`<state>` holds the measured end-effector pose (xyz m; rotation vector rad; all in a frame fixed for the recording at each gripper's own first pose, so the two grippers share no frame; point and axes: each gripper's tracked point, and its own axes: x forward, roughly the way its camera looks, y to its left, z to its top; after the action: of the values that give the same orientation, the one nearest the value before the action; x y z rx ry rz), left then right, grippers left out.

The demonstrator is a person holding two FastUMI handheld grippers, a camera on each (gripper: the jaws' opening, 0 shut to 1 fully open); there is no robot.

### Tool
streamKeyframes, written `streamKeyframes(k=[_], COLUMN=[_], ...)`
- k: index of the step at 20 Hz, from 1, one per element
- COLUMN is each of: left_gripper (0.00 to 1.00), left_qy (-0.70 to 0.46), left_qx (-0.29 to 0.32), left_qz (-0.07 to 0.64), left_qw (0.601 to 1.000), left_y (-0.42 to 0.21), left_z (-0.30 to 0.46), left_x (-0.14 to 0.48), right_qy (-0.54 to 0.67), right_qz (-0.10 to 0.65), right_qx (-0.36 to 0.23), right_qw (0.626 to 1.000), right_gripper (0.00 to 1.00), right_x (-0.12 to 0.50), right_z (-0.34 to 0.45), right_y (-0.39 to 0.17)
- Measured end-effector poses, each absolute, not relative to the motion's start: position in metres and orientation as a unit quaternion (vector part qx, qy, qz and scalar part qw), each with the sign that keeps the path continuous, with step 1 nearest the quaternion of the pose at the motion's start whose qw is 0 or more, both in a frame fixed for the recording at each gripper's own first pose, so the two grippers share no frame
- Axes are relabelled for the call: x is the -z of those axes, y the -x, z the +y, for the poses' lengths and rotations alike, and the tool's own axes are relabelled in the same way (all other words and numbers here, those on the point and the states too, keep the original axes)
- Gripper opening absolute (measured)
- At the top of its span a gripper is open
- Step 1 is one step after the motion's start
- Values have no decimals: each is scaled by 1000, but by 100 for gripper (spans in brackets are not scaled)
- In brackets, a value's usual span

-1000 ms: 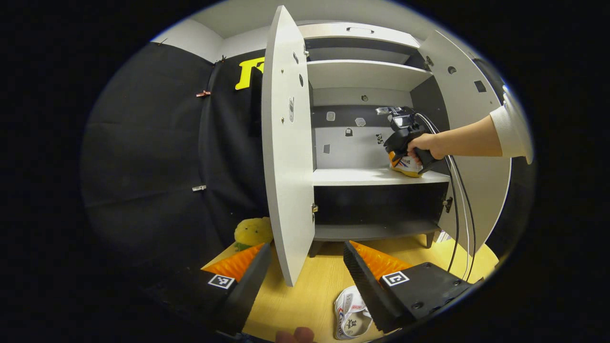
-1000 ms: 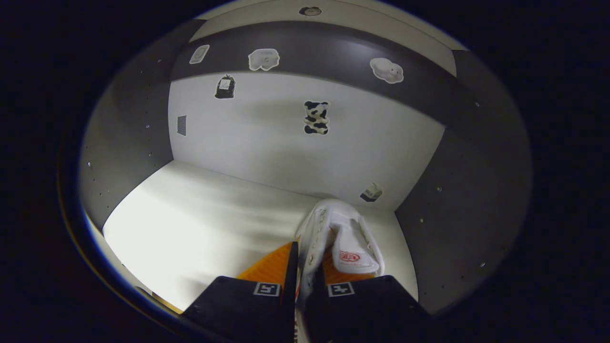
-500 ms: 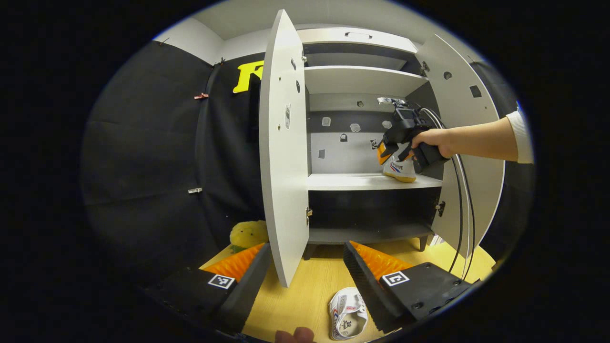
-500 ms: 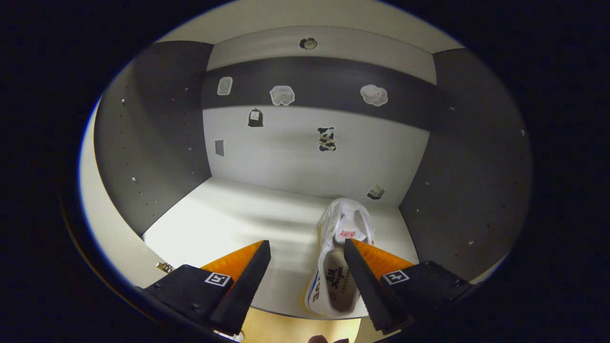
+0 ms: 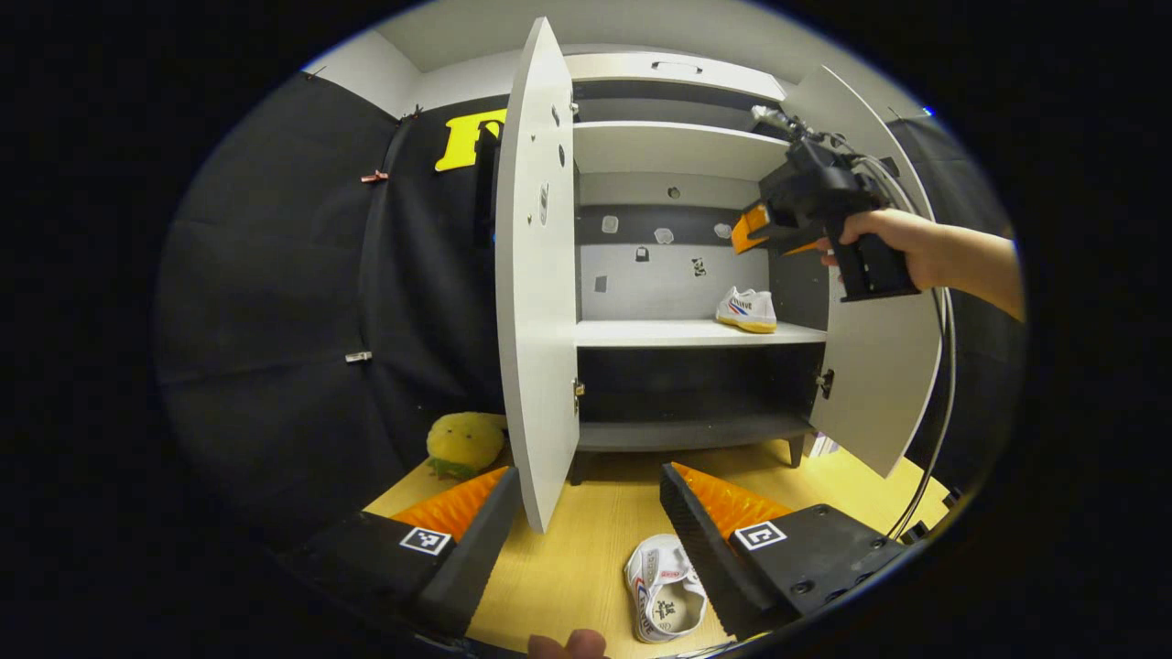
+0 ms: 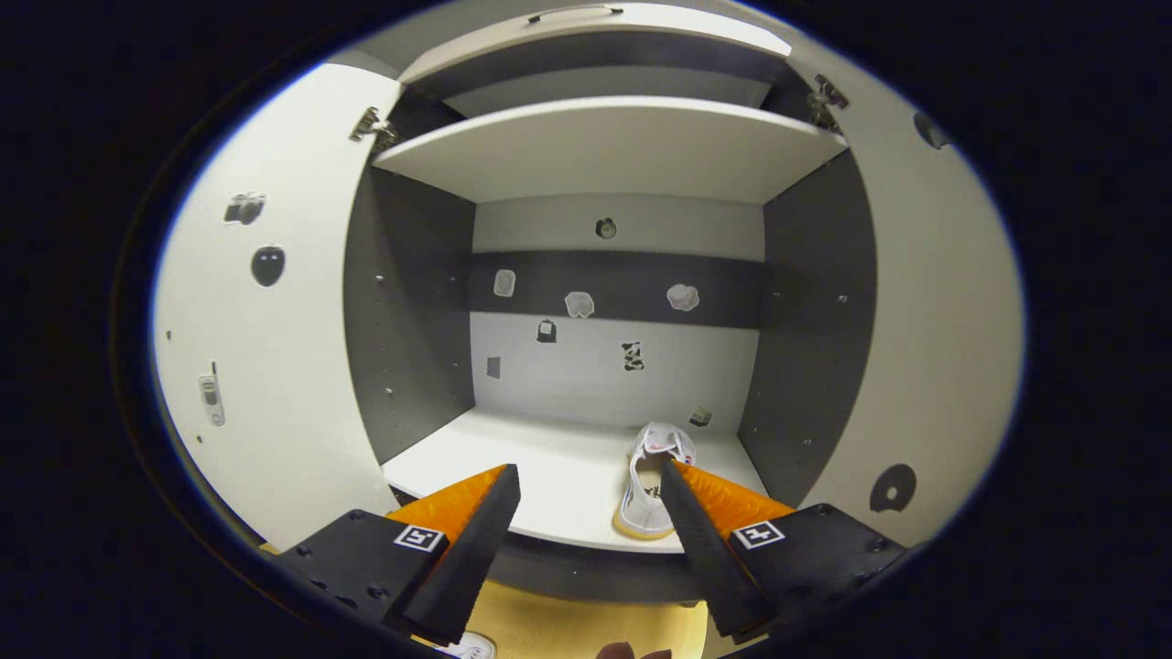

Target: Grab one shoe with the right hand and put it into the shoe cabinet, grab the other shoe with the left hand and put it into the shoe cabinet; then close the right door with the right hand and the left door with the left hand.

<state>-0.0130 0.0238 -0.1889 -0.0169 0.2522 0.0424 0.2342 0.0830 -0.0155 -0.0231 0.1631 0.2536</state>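
1 shoe point(image 5: 747, 309) sits on the cabinet shelf point(image 5: 687, 333), 1 shoe point(image 5: 666, 599) lies on the floor point(image 5: 586, 549); right gripper point(image 5: 765, 233) and left gripper point(image 5: 586, 531) both spread, grasping nothing.

two shoes: one shoe on the shelf point(image 5: 746, 309) inside the shoe cabinet point(image 5: 678, 146), one shoe on the floor point(image 5: 666, 599) by my left gripper point(image 5: 586, 499). two cabinet doors: the left door point(image 5: 536, 275) and the right door point(image 5: 879, 366), both open. two grippers: mine on the left and my right gripper point(image 6: 586, 499), each with two orange fingers spread apart and empty. one yellow plush toy point(image 5: 464, 441) on the floor.
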Motion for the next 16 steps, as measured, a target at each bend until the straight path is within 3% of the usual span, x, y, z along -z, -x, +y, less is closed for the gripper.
streamKeyframes(k=[5,10,16], left_gripper=[96,94,80], left_qy=[7,-12,-8], left_qx=[18,67,84], left_qz=[178,258,310], left_qw=[984,964,947], left_y=[32,42,27], left_z=[2,-20,-31], left_x=[251,333,399], right_qy=[8,11,17], right_qz=[43,28,33], right_qx=[-130,-120,-104], right_qw=[991,992,994], right_gripper=[98,98,98], right_x=[9,7,6], right_z=[79,65,37], right_y=[-149,-100,-80])
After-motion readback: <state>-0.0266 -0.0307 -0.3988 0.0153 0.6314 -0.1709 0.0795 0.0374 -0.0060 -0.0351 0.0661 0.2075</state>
